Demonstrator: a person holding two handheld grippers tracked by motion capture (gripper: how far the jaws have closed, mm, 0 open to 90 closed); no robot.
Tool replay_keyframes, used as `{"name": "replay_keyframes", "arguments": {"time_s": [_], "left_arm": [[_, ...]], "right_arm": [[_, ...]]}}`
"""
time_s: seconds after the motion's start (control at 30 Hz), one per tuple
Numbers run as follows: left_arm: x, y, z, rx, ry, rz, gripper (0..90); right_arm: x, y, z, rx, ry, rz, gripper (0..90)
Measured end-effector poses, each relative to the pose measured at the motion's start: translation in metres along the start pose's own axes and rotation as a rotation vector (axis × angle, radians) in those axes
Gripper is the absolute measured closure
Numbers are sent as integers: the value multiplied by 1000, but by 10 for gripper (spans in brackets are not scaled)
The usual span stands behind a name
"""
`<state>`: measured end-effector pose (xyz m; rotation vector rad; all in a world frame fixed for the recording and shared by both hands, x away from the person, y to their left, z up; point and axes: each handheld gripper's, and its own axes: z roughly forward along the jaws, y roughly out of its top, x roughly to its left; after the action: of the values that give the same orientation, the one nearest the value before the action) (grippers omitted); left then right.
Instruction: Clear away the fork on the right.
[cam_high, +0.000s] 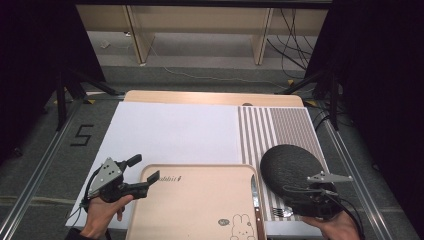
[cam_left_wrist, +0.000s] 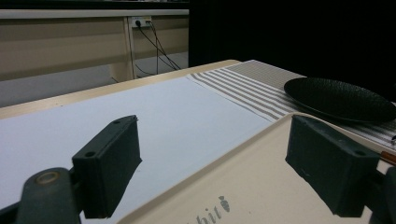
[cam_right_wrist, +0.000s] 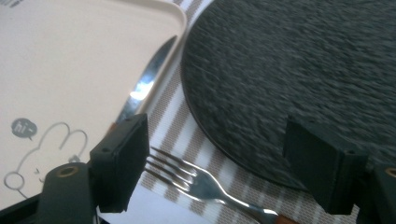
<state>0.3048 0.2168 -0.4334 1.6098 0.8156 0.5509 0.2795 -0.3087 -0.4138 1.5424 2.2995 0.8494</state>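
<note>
Item: round black textured plate (cam_high: 290, 170), near right on the striped mat, beside our beige tray (cam_high: 195, 210). Stiff, likely heavy, breakable; we grip its near rim. Both tongs (cam_high: 145, 175) (cam_right_wrist: 219, 163) released.

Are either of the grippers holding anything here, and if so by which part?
Nothing is held. The left gripper is open astride the tray corner; the right gripper is open above the fork and black plate.

Rough matt black plate (cam_right_wrist: 299, 70); glossy metal fork (cam_right_wrist: 205, 184); smooth tray (cam_high: 200, 205)

Bright table, dark surrounds, slight blur
</note>
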Motion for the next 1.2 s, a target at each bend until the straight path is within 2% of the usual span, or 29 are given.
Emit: {"name": "replay_keyframes", "arguments": {"time_s": [0.03,0.07,0.1,0.13,0.17,0.2,0.23,0.27,0.33,0.37,0.43,0.5,0.6,0.67,0.73,0.77,0.8,0.83,0.97,1.0,1.03,1.07,1.1,1.13,1.17,1.2], "left_arm": [[0,0,0,0,1,-2,167],[0,0,0,0,3,-2,167],[1,0,0,-9,-2,-4,167],[1,0,1,-10,-3,-4,167],[0,0,0,3,5,-2,167],[0,0,0,1,4,-2,167],[0,0,0,0,4,-3,167],[0,0,0,0,2,0,167],[0,0,0,2,2,1,167],[0,0,0,2,3,1,167],[0,0,0,2,4,-2,167],[0,0,0,2,4,-3,168],[0,0,0,3,4,-2,167],[0,0,0,3,5,-2,168],[0,0,0,3,4,-1,167],[0,0,0,3,4,-3,167],[0,0,0,3,5,-4,167],[0,0,0,2,3,-5,167],[1,0,1,3,3,0,168],[1,0,1,3,3,-3,168],[1,0,1,3,2,-4,168],[1,0,1,3,3,-1,167],[1,0,1,3,3,0,168],[1,0,1,4,3,0,168],[1,0,1,3,2,-3,168],[1,0,1,4,3,-4,168]], "right_arm": [[1,-2,-3,14,-5,50,246],[-2,-5,-3,4,-2,32,247],[-3,-6,-4,7,-6,40,247],[-6,-8,-5,19,-11,17,248],[-7,-9,-5,1,-23,13,249],[-7,-10,-6,6,-23,29,251],[-7,-10,-9,42,-22,50,251],[-11,-11,-9,30,-31,20,251],[-14,-13,-13,70,-41,29,254],[-17,-16,-12,53,-36,29,258],[-25,-18,-15,63,-39,4,265],[-29,-21,-16,65,-38,22,270],[-32,-24,-19,116,-54,57,288],[-40,-29,-15,99,-62,13,297],[-40,-29,-14,140,-61,26,299],[-41,-30,-13,152,-66,12,301],[-43,-31,-11,140,-75,-12,301],[-44,-30,-10,139,-80,-9,302],[-47,-32,-9,163,-82,-46,309],[-49,-31,-9,182,-86,-79,313],[-48,-32,-7,187,-93,-66,313],[-48,-32,-7,205,-99,-89,315],[-47,-32,-7,229,-104,-78,318],[-46,-32,-7,250,-106,-98,324],[-45,-32,-7,250,-106,-95,327],[-46,-31,-5,246,-110,-133,331]]}}
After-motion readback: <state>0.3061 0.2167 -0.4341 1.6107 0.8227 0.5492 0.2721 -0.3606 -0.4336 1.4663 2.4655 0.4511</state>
